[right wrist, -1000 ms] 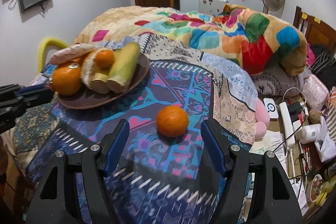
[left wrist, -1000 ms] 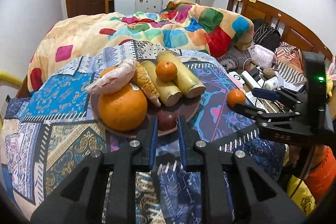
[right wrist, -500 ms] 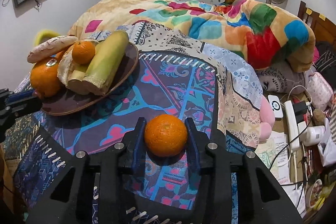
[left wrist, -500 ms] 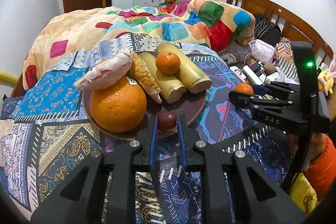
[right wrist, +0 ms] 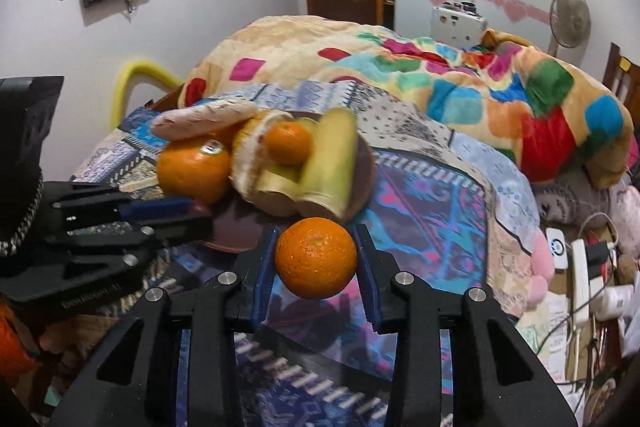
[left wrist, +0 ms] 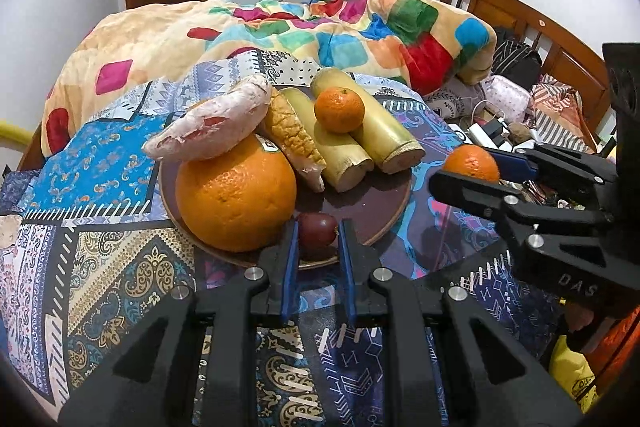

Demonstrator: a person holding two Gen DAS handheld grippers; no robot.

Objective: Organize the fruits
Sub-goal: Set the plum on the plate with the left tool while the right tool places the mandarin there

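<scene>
**Loose orange lifted; transfer to plate underway**

The right gripper (right wrist: 316, 259), which was standing wide open around the orange (right wrist: 316, 258) a second ago, is now clamping it and carrying it clear of the patterned cloth (right wrist: 432, 211), just off the plate's (left wrist: 360, 203) right edge. Judged: pickup complete, placement pending. The left gripper (left wrist: 318, 241) is sitting nearly closed about the small dark fruit (left wrist: 316, 231) at the plate's near edge; firm contact is not confirmable.
</scene>
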